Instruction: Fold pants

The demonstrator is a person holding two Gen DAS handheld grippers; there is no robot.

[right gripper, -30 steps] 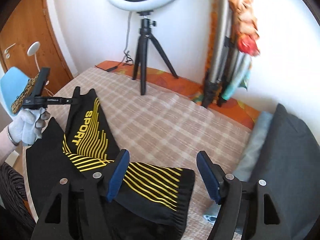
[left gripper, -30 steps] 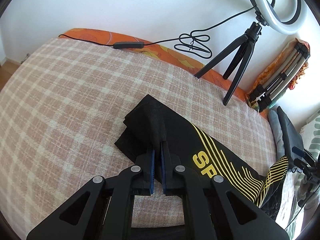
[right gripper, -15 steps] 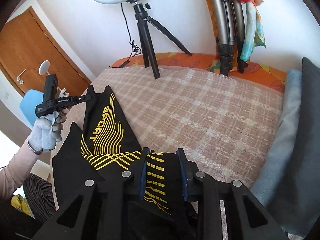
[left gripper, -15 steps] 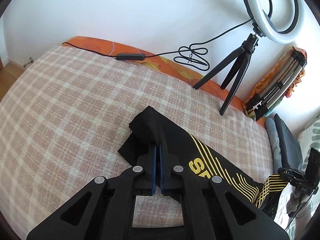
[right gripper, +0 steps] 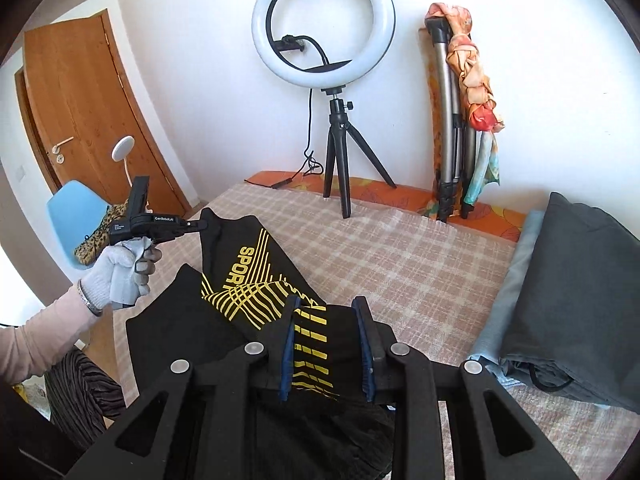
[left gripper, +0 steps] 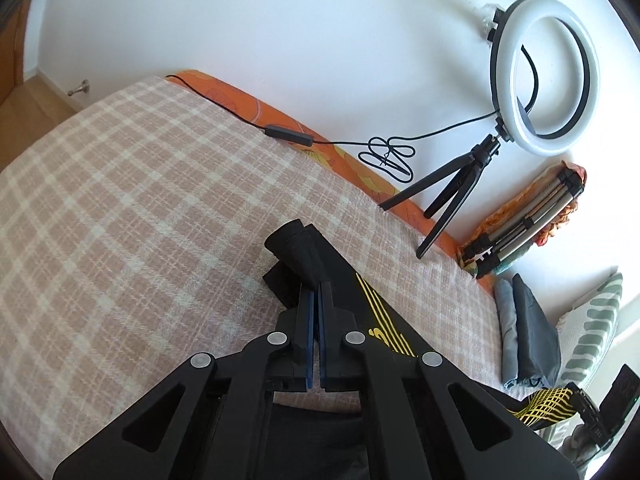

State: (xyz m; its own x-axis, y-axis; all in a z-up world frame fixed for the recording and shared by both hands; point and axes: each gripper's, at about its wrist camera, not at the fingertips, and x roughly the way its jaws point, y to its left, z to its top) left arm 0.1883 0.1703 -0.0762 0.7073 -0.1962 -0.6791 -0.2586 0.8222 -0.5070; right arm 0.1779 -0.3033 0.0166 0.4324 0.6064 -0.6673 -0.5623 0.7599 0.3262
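Black stretch pants (right gripper: 240, 276) with yellow stripes and the yellow word "SPORT" lie across a bed covered by a beige-and-cream checked blanket (left gripper: 132, 208), part of the cloth lifted off it at both ends. The left gripper (left gripper: 314, 300), a black two-finger tool with blue pads, is pinched tight on a bunched black corner of the pants, which stands up from between its fingertips above the blanket. In the right wrist view that same gripper (right gripper: 200, 224) shows from the side, held by a hand in a white glove (right gripper: 120, 272), its tip touching the upper edge of the pants. The right gripper (right gripper: 326, 312) has its blue-padded fingers on either side of a striped fold of the pants; the fingers stand a little apart with the cloth filling the gap, and they seem to be clamped on it, though contact on the right pad is hard to confirm.

At the far edge of the bed a white ring light on a black tripod (right gripper: 324, 28) stands on an orange patterned sheet (right gripper: 400, 192), its black cable (left gripper: 388, 152) coiled against the wall. Beside it leans a folded metal tripod draped with an orange floral scarf (right gripper: 464, 80). A stack of dark grey and light blue folded clothes (right gripper: 572, 300) rests on the blanket to the right, well apart from the pants. A wooden door (right gripper: 84, 112) and a light blue chair (right gripper: 76, 208) are behind the gloved hand.
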